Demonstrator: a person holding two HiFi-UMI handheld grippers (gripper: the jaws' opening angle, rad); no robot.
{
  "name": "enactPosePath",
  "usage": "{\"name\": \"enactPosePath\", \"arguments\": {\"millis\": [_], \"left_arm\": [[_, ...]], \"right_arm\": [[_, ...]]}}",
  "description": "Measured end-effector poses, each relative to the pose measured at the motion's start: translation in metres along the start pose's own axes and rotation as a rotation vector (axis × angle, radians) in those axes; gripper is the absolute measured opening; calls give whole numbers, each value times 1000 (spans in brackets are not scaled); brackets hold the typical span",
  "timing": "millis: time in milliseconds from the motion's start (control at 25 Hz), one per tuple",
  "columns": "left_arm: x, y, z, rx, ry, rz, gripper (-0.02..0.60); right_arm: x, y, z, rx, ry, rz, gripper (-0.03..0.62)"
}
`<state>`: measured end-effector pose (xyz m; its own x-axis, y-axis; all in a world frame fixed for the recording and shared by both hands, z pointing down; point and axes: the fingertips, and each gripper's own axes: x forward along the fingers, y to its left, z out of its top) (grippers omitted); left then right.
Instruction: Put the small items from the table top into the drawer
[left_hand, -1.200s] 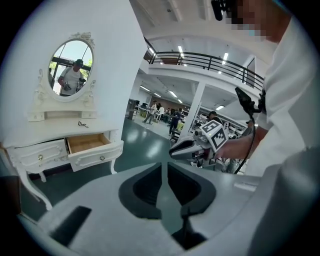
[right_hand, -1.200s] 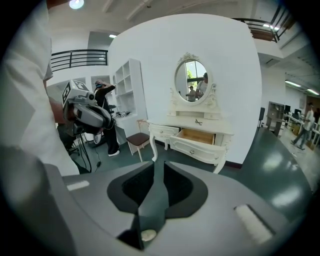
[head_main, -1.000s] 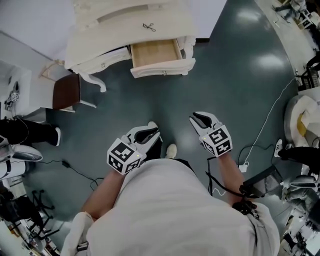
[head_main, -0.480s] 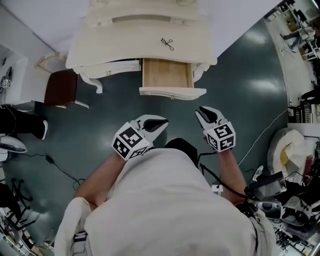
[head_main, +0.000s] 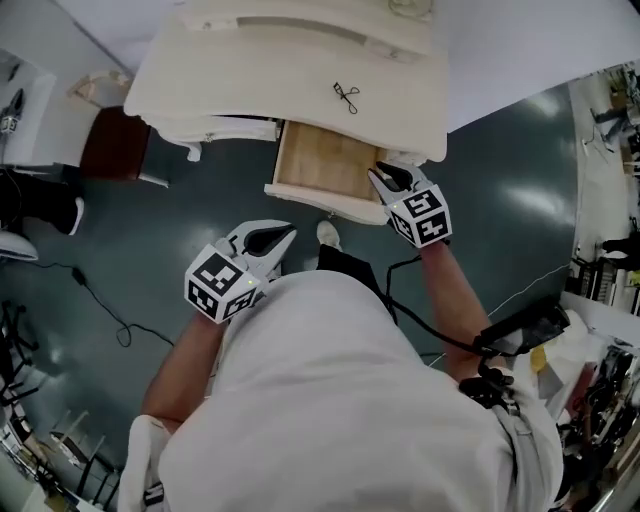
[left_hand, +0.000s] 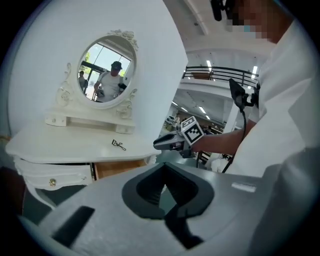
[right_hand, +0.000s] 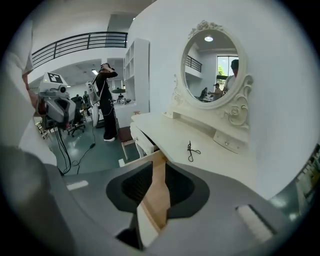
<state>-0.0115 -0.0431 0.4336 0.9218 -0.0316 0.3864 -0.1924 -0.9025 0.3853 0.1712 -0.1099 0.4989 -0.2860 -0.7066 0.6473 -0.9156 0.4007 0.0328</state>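
- Right gripper (head_main: 385, 176) out ahead of the person's torso, over the right end of the open drawer's front; jaws spread a moderate way, nothing pinched, only the drawer (right_hand: 159, 167) wood showing through the gap in the right gripper view (right_hand: 157, 189).
- Left gripper (head_main: 270, 238) lower and nearer the body, over the dark green floor (head_main: 180, 230), well short of the furniture; jaws narrowly parted, nothing between them, floor visible through the slit in the left gripper view (left_hand: 165, 194).
- Drawer (head_main: 322, 165) pulled out from the cream dressing table (head_main: 240, 70), pale wooden bottom bare where visible; seen from the left gripper view as a strip of wood (left_hand: 120, 167) under the table edge.
- Small black metal tool (head_main: 347, 97) lying flat on the table top, above the drawer and a little behind its opening, apart from both grippers; same tool seen near the middle of the top in the left gripper view (left_hand: 118, 145) and the right gripper view (right_hand: 191, 150).
- Oval mirror (left_hand: 107, 70) with a carved cream frame upright at the back of the table, also seen from the right gripper view (right_hand: 212, 65).
- Dark brown stool (head_main: 112, 145) on the floor off the table's left end.
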Motion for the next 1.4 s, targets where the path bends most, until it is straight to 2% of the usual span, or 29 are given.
{"name": "enactPosePath", "arguments": {"millis": [200,360,600,880,1120,1280,1400], "left_arm": [[38,17,24,-78,-43,147,2],[62,26,44,-129,-76,239,1],[74,28,44,-210,-80,389,1],[54,35,39,-274,-91,525,2],[36,34,28,-291,-92,564,1],[31,37,31,-279,-98,574,2],[27,39,31,-272,-103,570,2]], "right_arm": [[56,-78,13,-104,23,83,103],[102,-121,22,-165,43,137,135],[175,-144,23,-172,65,211,147],[234,-155,35,-158,92,207,146],[259,-150,26,-178,144,194,102],[259,-155,26,-193,145,167,35],[255,-157,28,-206,136,152,28]]}}
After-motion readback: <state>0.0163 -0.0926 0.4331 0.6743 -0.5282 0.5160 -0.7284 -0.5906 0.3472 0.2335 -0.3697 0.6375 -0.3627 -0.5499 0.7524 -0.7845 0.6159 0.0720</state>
